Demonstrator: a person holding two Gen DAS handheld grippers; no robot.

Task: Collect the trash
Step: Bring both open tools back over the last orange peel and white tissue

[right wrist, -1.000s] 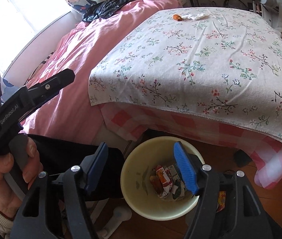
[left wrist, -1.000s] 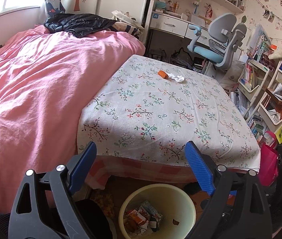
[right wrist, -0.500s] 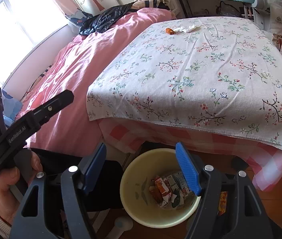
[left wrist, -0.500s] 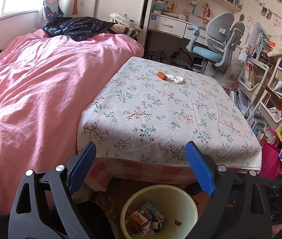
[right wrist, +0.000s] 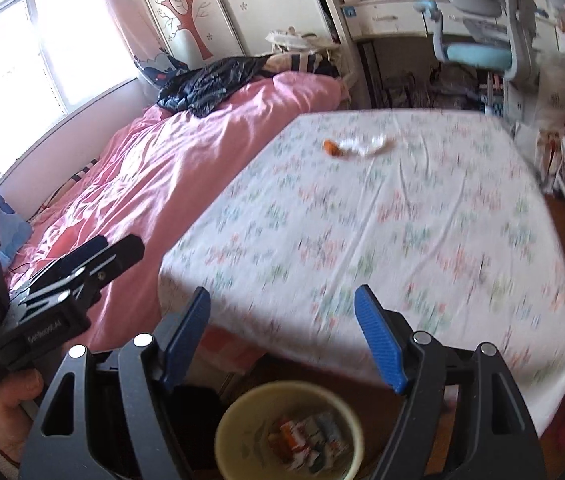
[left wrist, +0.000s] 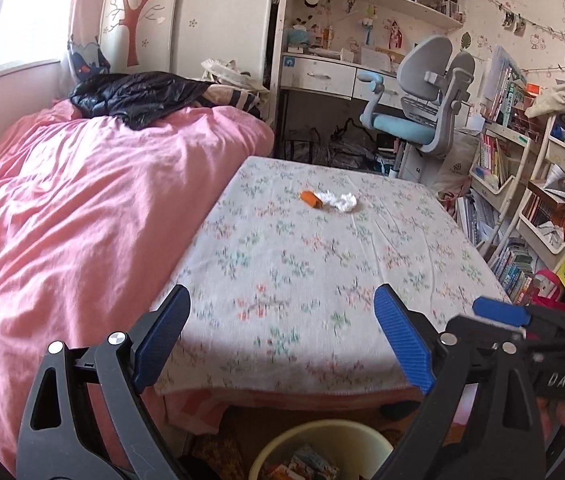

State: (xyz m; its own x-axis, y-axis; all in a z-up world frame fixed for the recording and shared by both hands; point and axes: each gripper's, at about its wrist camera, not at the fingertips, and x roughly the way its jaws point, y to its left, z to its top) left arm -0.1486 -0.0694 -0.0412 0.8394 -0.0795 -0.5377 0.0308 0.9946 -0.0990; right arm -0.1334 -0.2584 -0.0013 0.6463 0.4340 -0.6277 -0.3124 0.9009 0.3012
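Grippers are both pointing downward over the counter (left wrist: 322,280) edge. Left gripper (left wrist: 282,340) is showing released, empty jaws. Right gripper (right wrist: 282,340) jaws have just been opening, nothing between them. Orange scrap (left wrist: 309,198) and white tissue (left wrist: 342,201) are lying together, far across the counter. Trash bin (right wrist: 242,420) is standing on the floor below.

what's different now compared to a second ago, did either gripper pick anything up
No pickup. Both views have lifted from the bin toward the table, so both grippers rose. The right gripper has just been opening its jaws, nothing between them; the left gripper is open and empty. The orange scrap and white tissue lie unmoved on the tablecloth.
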